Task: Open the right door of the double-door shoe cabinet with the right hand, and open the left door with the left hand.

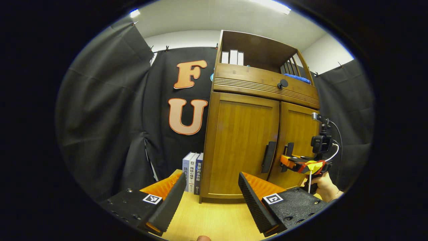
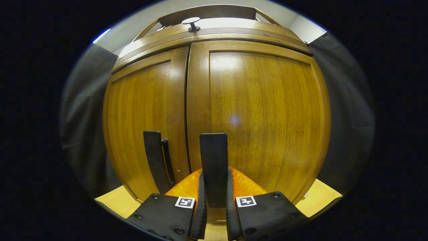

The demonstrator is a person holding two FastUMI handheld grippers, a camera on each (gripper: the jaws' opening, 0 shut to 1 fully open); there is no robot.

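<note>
The wooden shoe cabinet point(image 1: 240, 147) stands on a light wooden surface with both doors closed. In the right gripper view the right door point(image 2: 264, 117) has a dark vertical handle point(image 2: 214, 160), and my right gripper point(image 2: 214, 182) is shut on it, a finger pressing each side. The left door point(image 2: 140, 120) carries its own dark handle point(image 2: 155, 160). In the left gripper view my left gripper point(image 1: 212, 182) is open and empty, some way in front of the left door point(image 1: 240, 147) and its handle point(image 1: 269, 156). The right gripper point(image 1: 284, 160) sits at the right door's handle, held by a hand point(image 1: 322, 187).
Three books point(image 1: 193, 175) stand upright against the cabinet's left side. A drawer with a round dark knob point(image 1: 283, 83) runs above the doors, and an open shelf with white boxes point(image 1: 233, 57) tops it. Black cloth walls close in on both sides.
</note>
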